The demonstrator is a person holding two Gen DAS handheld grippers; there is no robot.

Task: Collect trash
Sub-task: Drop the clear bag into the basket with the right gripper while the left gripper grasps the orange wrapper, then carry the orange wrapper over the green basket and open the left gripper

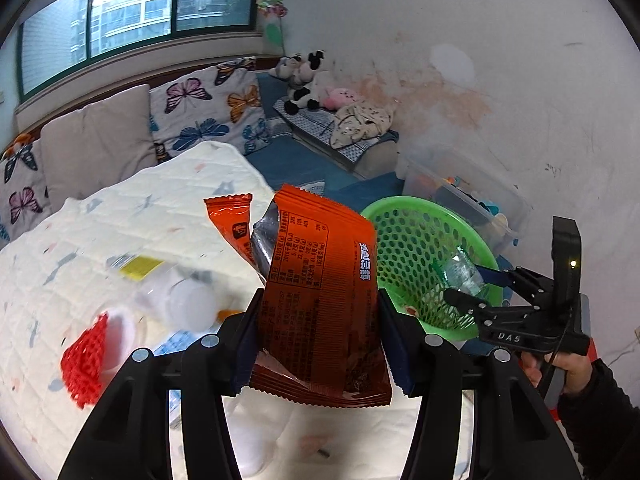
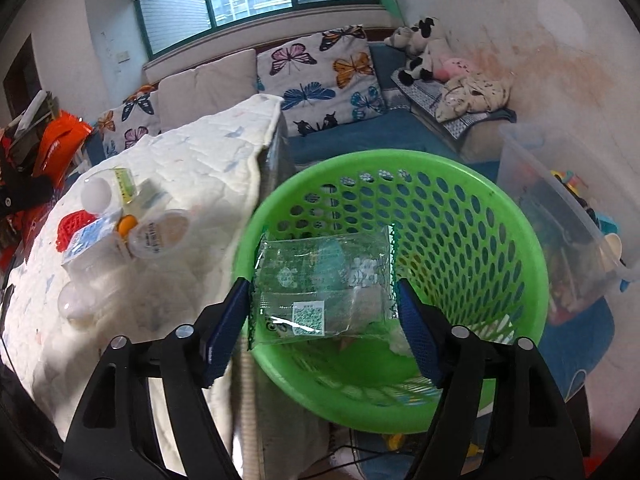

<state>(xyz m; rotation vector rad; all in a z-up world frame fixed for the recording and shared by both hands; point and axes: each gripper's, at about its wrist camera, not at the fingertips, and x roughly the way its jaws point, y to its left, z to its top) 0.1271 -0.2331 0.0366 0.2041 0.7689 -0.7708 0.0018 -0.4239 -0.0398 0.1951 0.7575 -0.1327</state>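
Trash split between both tools. Orange snack wrapper (image 1: 320,292) is clamped upright in the left gripper (image 1: 318,340), blue pads pressing on both its side edges; torn silver-lined top flap hangs open to the left. Wrapper sits above the edge of the white quilted surface (image 1: 120,232), with the green basket (image 1: 420,232) just to its right.

Right gripper (image 2: 324,320) hangs over the green basket (image 2: 500,240). Clear plastic wrapper (image 2: 324,284) with green print and a QR code lies between its jaws, over the basket mouth. Jaws stand wide: right pad is clear of the wrapper's edge, left pad is at or touching the other edge, so nothing is pinched. In the left wrist view the same tool shows with a hand (image 1: 568,368) and dark sleeve behind it, fingertips at the basket rim.

Left on the quilted surface: clear plastic bottles (image 2: 120,248), one with an orange cap, white caps, and a red mesh piece (image 2: 72,228). Blurred in the left view.

Clear storage bin (image 2: 560,208) stands right of the basket.
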